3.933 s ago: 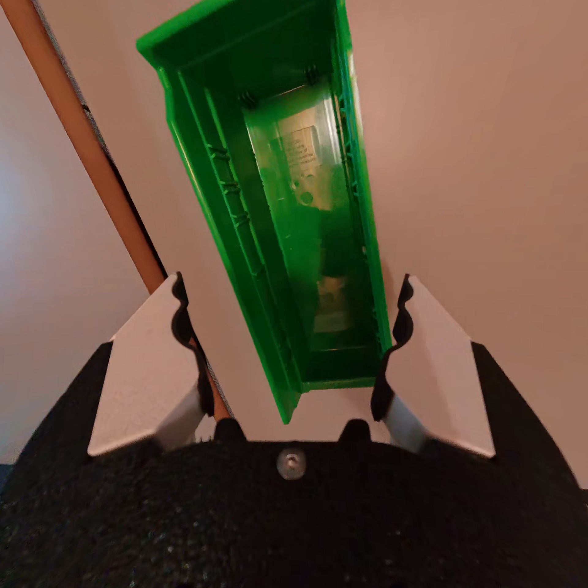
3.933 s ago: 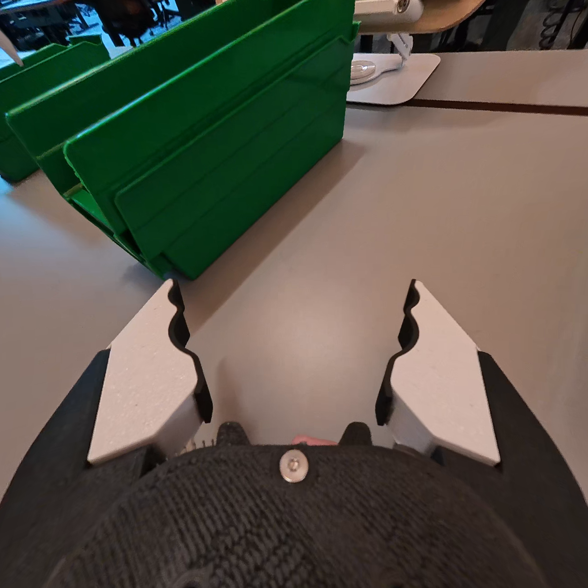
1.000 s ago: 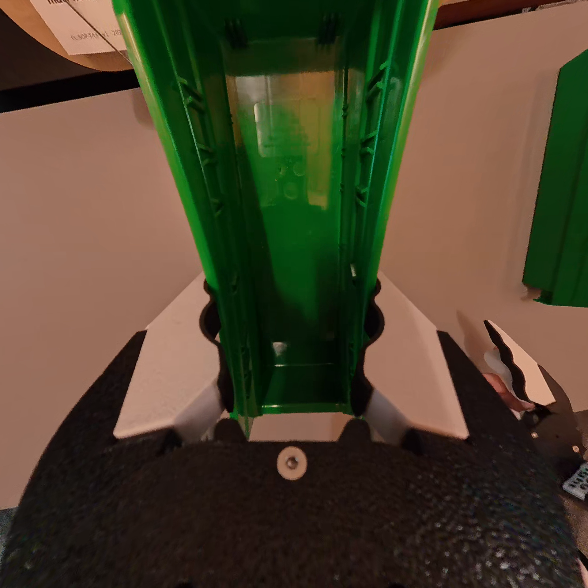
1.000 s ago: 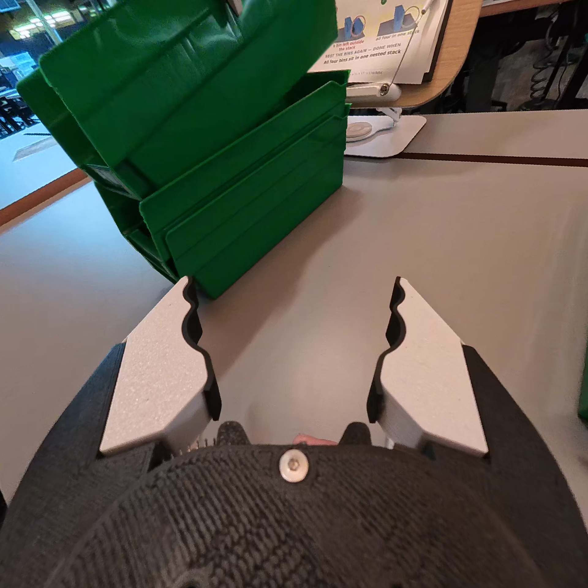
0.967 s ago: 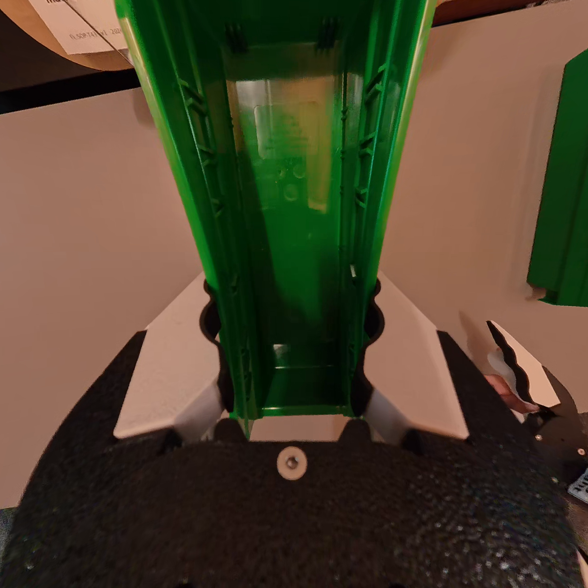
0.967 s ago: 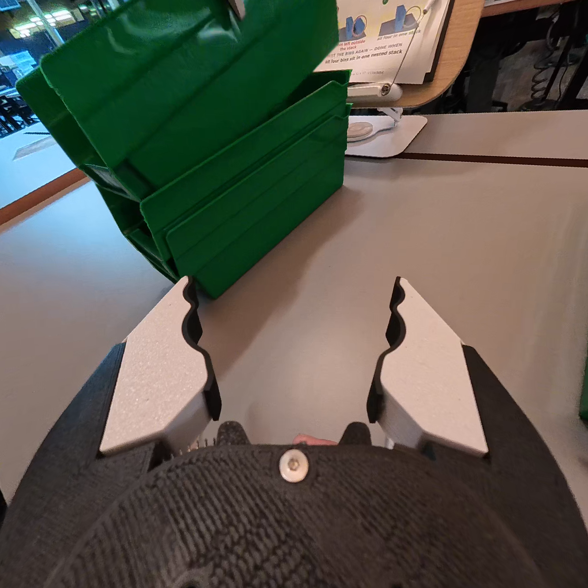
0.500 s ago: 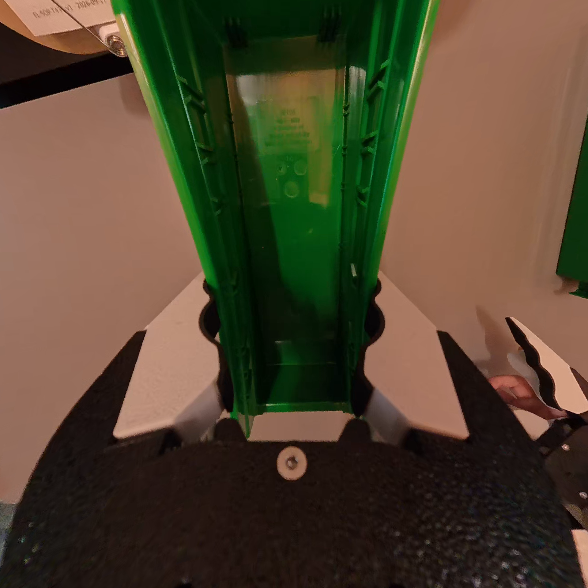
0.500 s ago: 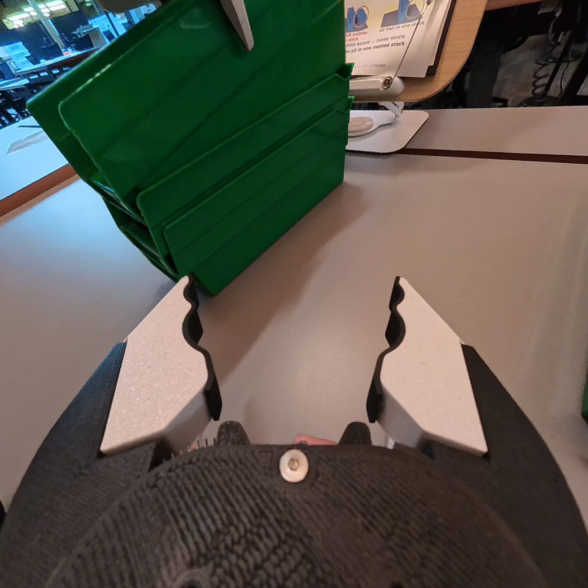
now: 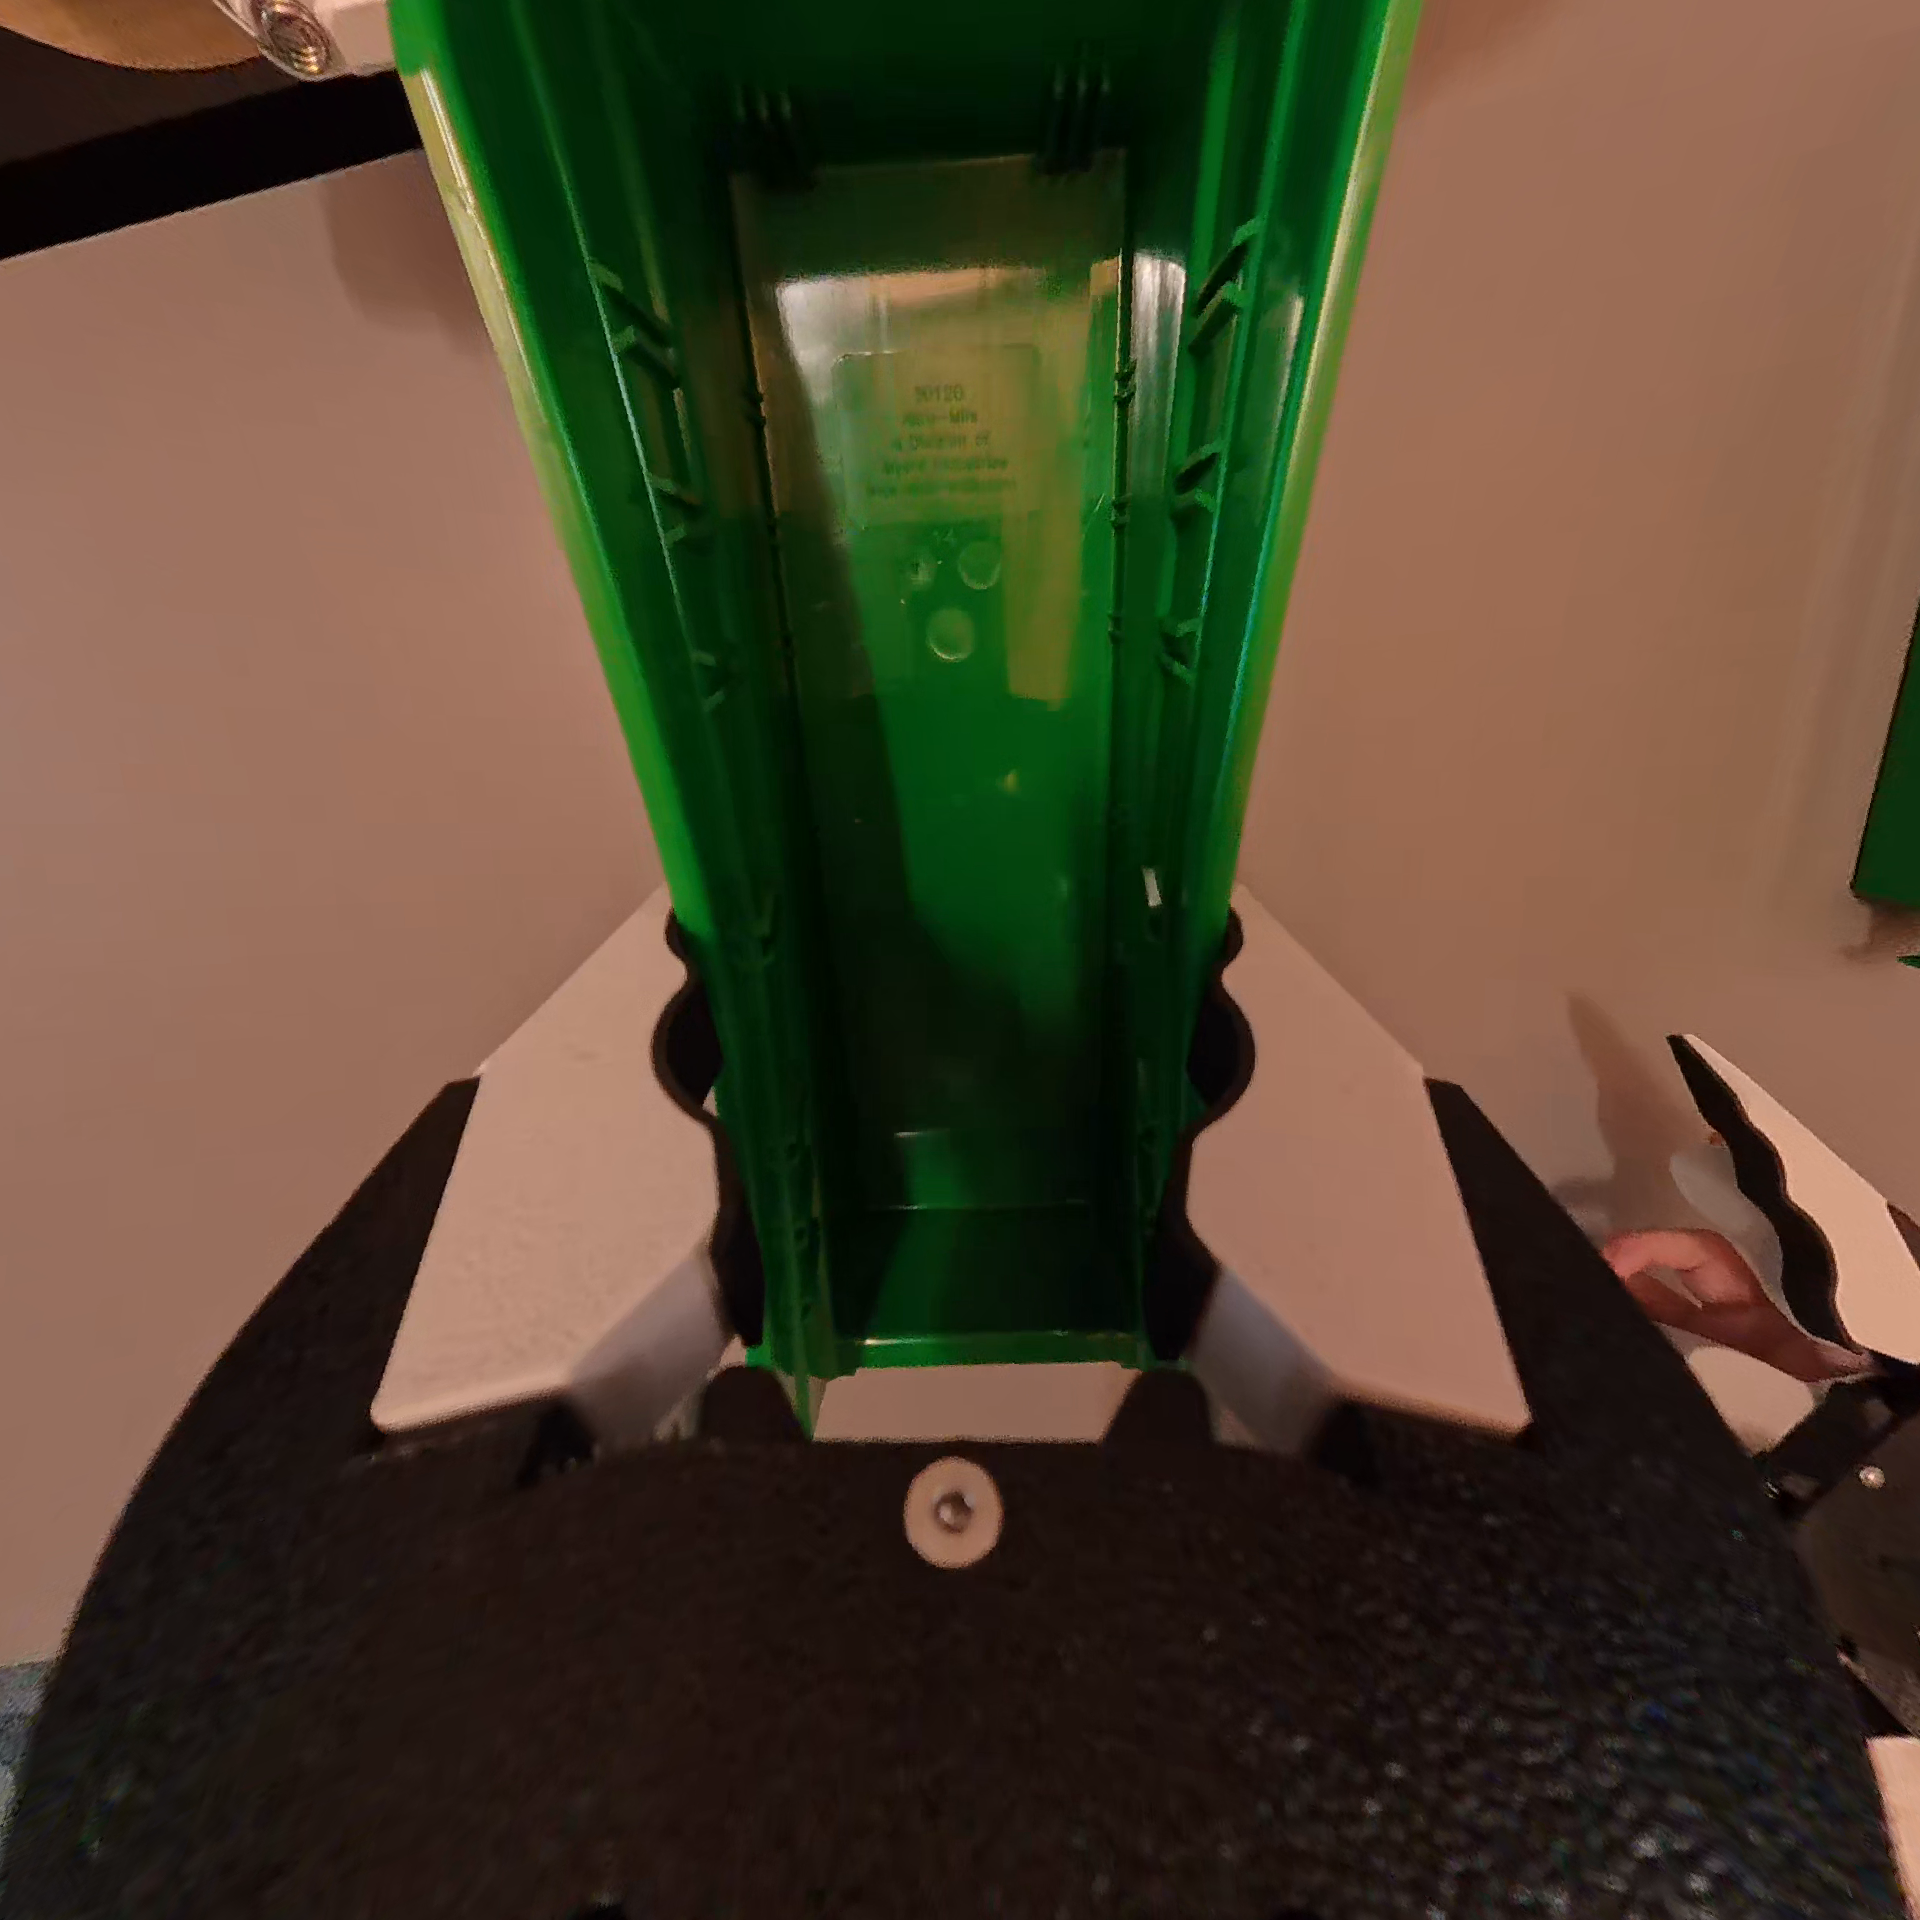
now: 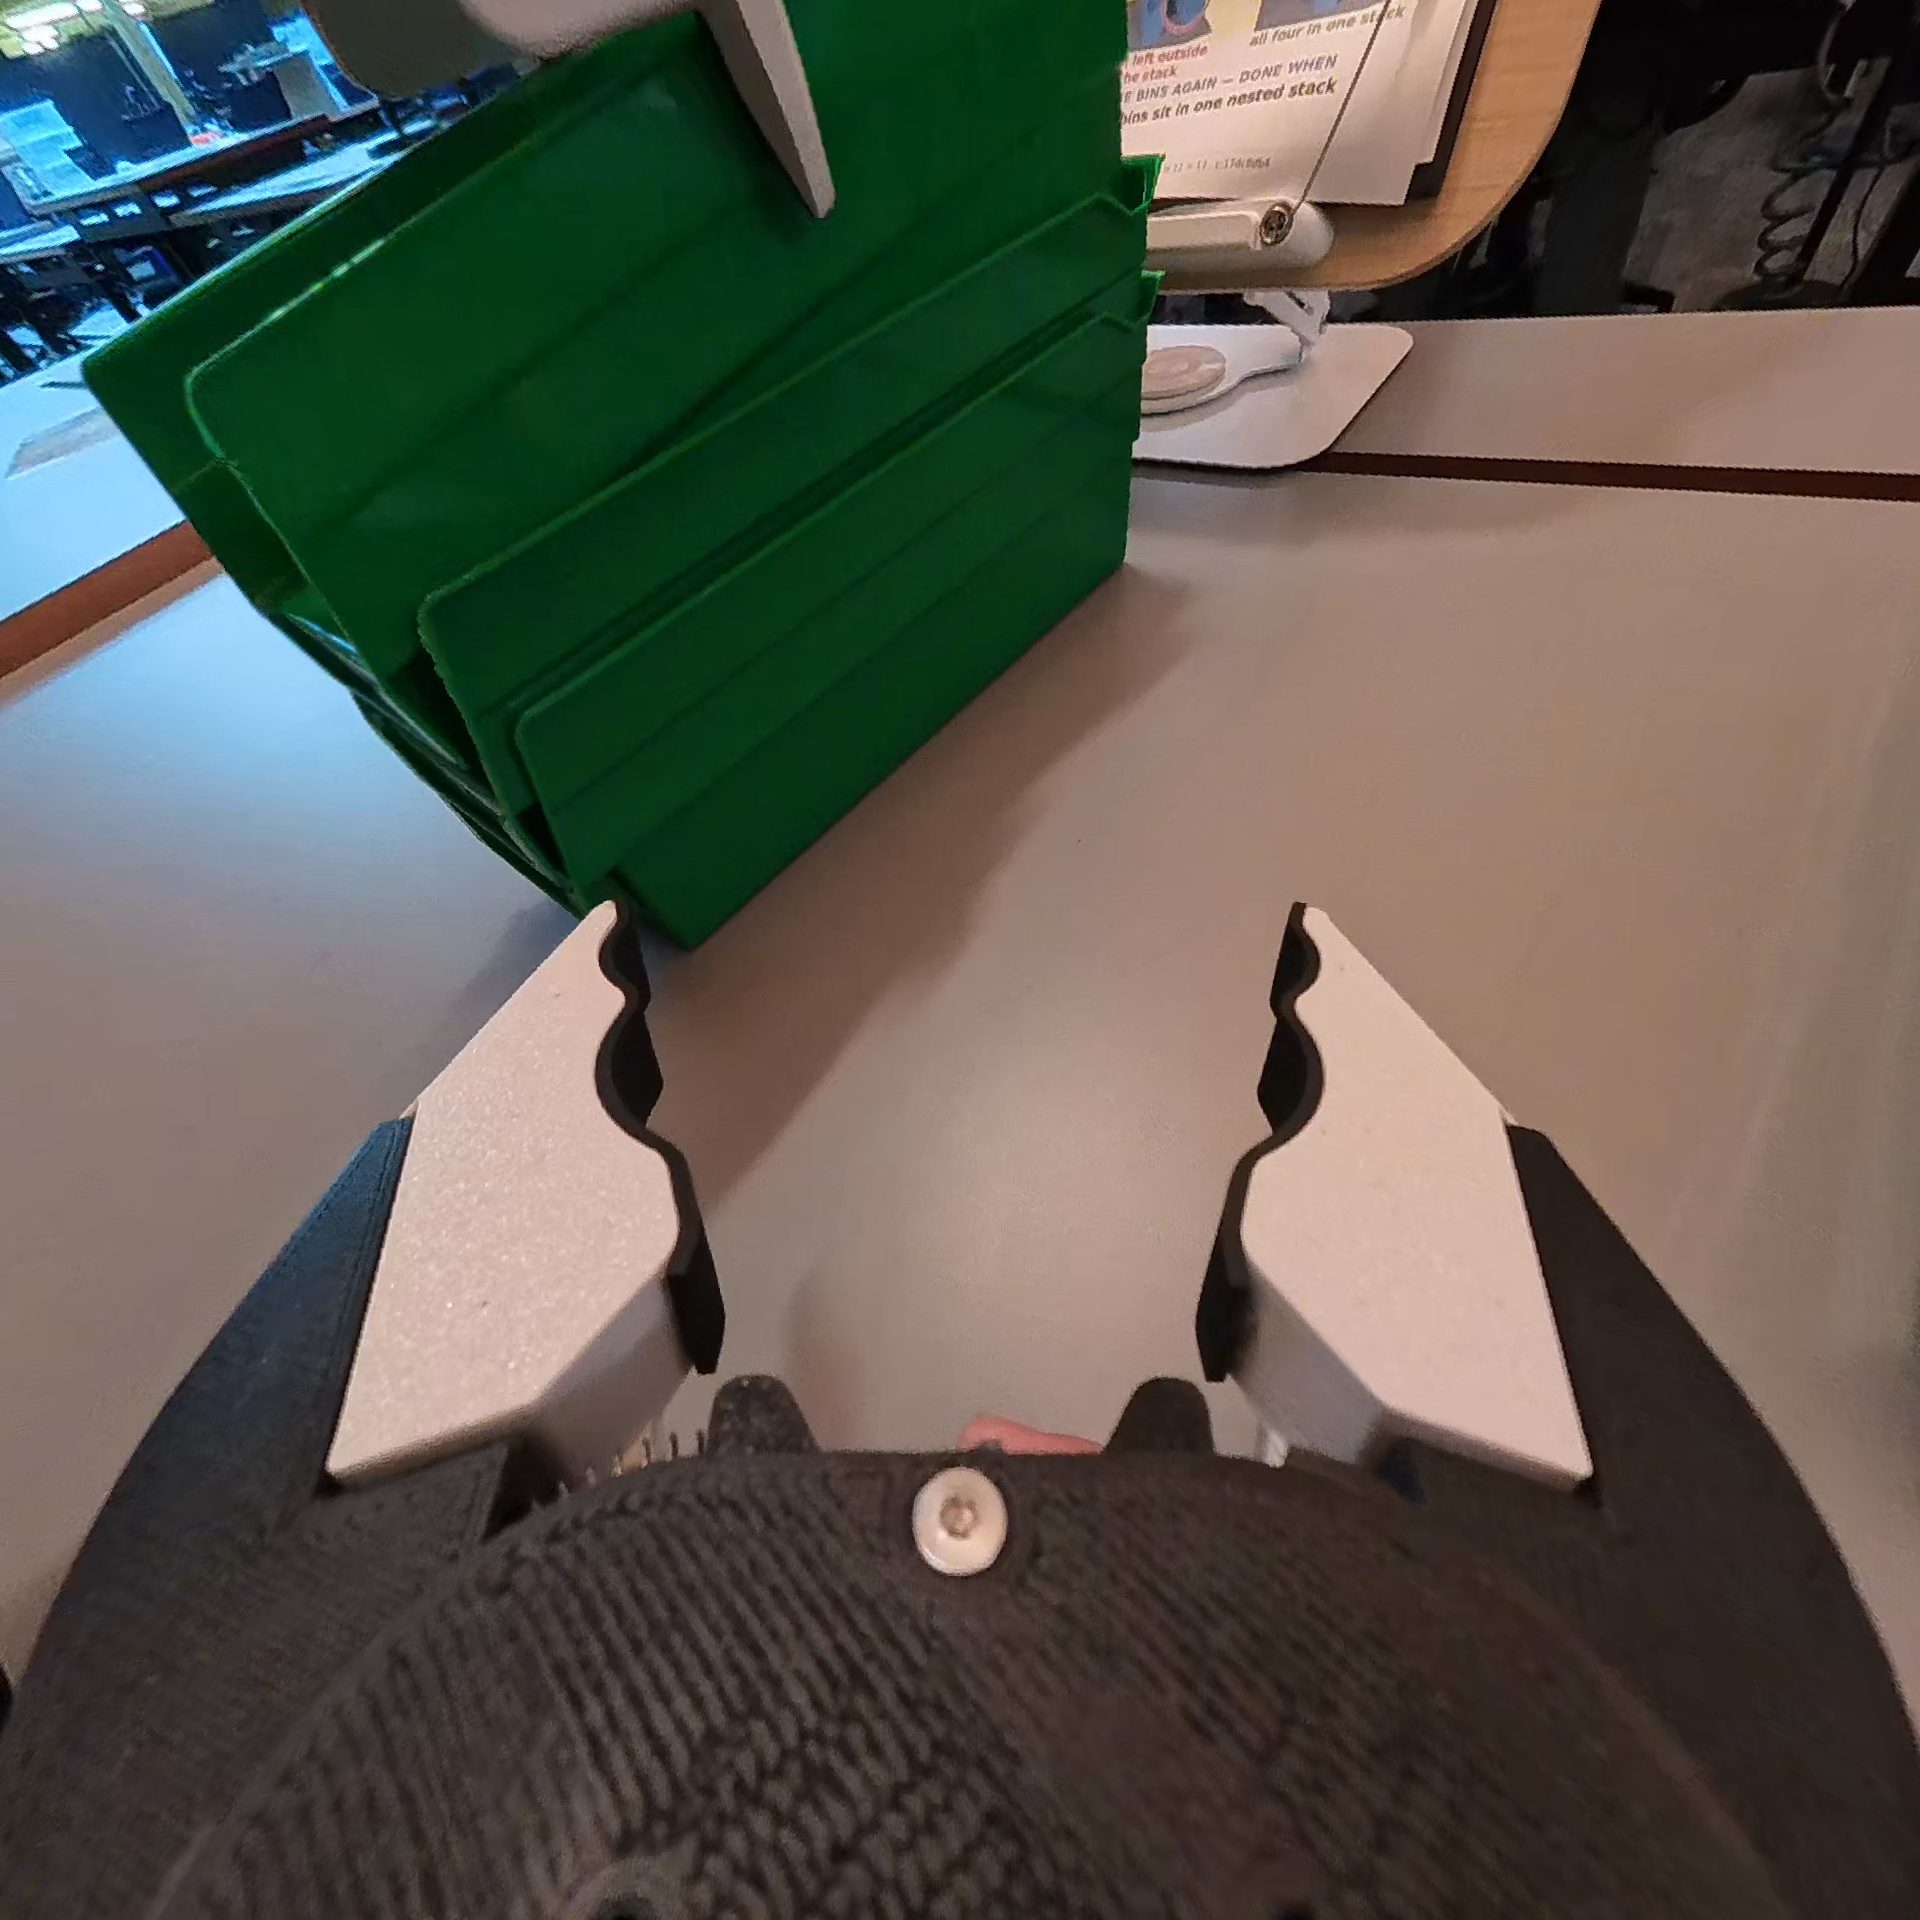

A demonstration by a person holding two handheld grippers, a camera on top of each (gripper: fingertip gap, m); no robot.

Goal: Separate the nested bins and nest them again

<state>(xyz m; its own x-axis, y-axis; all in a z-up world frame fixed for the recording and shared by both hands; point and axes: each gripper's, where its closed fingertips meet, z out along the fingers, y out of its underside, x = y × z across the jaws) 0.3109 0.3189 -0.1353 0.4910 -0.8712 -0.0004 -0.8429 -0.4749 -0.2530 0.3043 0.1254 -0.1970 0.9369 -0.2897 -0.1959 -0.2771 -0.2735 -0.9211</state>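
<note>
Where the left gripper [image 9: 956, 1132] reaches forward, its jaws are clamped on the two long side walls of a narrow green bin [image 9: 935, 644], one wavy black pad [image 9: 691, 1081] pressed against each wall, the near end wall set deep between the fingers; open interior faces the camera, moulded plate on its floor. Right of it: grey table [image 9: 1558, 520], edge of another green bin [image 9: 1896, 790], tip of the right gripper [image 9: 1766, 1174] with a person's fingers [image 9: 1704, 1288] beside it.

Right wrist view, left to right: green bin stack [image 10: 790, 665] nested on the table, held bin [image 10: 582, 353] tilted at its top under a left-gripper finger [image 10: 779, 114]; right gripper [image 10: 961, 1132] jaws apart, empty, stack just beyond the left fingertip; clipboard stand [image 10: 1278, 364] behind
</note>
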